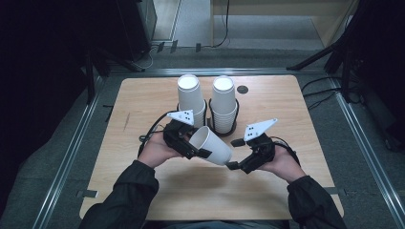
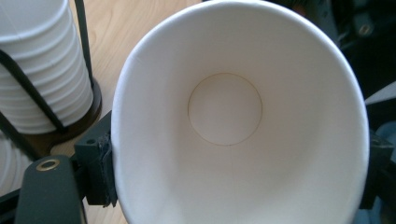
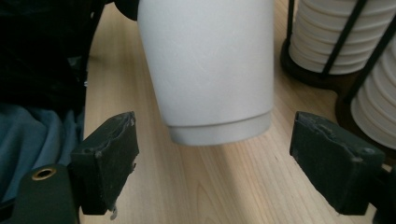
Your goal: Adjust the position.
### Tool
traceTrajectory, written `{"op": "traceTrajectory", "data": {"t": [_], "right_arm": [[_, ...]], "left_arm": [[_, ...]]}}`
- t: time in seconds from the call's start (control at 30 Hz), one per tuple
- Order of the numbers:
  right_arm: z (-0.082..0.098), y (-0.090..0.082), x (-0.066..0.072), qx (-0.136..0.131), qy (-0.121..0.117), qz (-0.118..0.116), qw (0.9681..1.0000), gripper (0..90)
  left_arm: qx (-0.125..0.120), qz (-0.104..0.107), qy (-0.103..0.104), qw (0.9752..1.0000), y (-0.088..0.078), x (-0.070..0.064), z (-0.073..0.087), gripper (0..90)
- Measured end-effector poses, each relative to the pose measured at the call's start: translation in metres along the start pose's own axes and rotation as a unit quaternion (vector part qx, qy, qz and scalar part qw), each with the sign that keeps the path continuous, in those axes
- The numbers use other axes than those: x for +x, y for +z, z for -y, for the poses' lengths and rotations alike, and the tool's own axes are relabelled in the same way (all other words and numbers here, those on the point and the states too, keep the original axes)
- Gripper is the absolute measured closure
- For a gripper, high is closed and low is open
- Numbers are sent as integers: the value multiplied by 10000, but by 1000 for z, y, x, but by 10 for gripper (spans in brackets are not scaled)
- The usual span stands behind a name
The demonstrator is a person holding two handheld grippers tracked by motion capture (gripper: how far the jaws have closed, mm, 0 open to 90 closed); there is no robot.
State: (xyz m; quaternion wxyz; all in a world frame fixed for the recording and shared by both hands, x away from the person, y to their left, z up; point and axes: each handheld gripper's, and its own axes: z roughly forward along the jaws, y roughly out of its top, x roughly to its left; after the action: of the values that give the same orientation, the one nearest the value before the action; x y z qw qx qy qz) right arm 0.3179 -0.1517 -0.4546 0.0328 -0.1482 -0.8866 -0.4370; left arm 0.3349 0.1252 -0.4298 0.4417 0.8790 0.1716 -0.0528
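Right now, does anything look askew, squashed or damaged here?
Yes: the loose paper cup lies tilted in the left gripper, its rim squeezed oval. The right gripper is open at its base. Both cup stacks stand upright.

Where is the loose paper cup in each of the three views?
High view: paper cup lies tilted at centre, left gripper clamped at its mouth.
Left gripper view: cup seen mouth-on, centre.
Right gripper view: cup's base top centre, above the open right gripper.
Shared landmark: the cup stacks in black holders.
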Motion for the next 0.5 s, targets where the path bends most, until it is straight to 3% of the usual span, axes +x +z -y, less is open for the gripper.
{"op": "traceTrajectory", "data": {"t": [0.27,0.4,0.5], "right_arm": [[7,0,0,93,63,109,9999,160],[8,2,-1,159,70,195,9997,160],[9,3,-1,158,56,257,9995,160]], "left_arm": [[527,-243,129,9982,12,3,-2,150],[802,-269,200,9962,19,4,-4,150],[870,-277,257,9955,21,3,-4,150]]}}
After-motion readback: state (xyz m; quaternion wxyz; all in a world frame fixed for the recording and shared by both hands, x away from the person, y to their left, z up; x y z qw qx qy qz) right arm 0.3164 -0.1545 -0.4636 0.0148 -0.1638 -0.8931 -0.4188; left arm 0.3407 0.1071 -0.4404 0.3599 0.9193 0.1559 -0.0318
